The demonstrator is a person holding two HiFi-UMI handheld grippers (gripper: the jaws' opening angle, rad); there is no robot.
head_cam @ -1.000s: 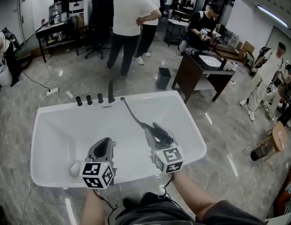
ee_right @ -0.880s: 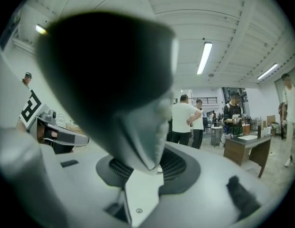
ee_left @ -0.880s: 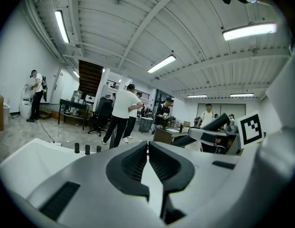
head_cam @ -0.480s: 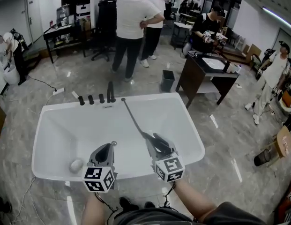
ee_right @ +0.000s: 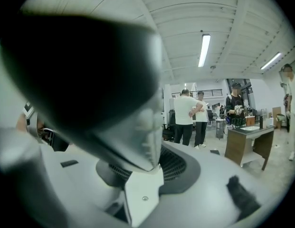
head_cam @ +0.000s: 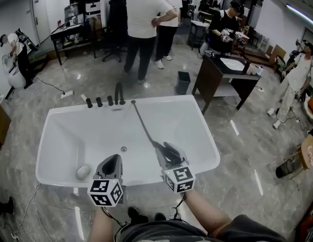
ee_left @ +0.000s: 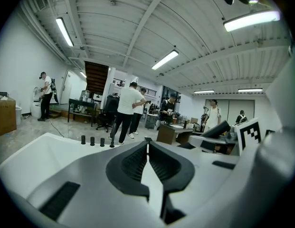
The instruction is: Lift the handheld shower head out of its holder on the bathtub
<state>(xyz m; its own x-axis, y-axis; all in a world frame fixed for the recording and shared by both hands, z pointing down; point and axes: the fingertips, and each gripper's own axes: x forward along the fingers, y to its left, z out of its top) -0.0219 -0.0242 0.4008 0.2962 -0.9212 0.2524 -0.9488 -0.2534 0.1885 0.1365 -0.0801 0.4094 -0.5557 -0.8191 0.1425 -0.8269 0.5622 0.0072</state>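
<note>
A white bathtub (head_cam: 209, 137) lies below me. From its far rim a black hose (head_cam: 143, 127) runs to the dark handheld shower head (head_cam: 170, 150). My right gripper (head_cam: 165, 149) is shut on that head, over the tub's near right part. In the right gripper view the shower head (ee_right: 90, 80) fills the upper left, clamped in the right gripper (ee_right: 154, 151). My left gripper (head_cam: 112, 161) hangs over the near rim, shut and empty. Its jaws meet at the tip of the left gripper (ee_left: 147, 148) in its own view.
Black tap knobs (head_cam: 99, 102) and a spout (head_cam: 118, 94) stand on the far rim. A drain (head_cam: 124, 148) and a pale round object (head_cam: 83, 172) lie in the tub. Beyond stand several people, a bin (head_cam: 183, 82) and a dark vanity (head_cam: 222, 77).
Both grippers have drawn back toward the tub's near rim. The shower head came along in the right one, trailing its hose. Neither pair of jaws has changed.
</note>
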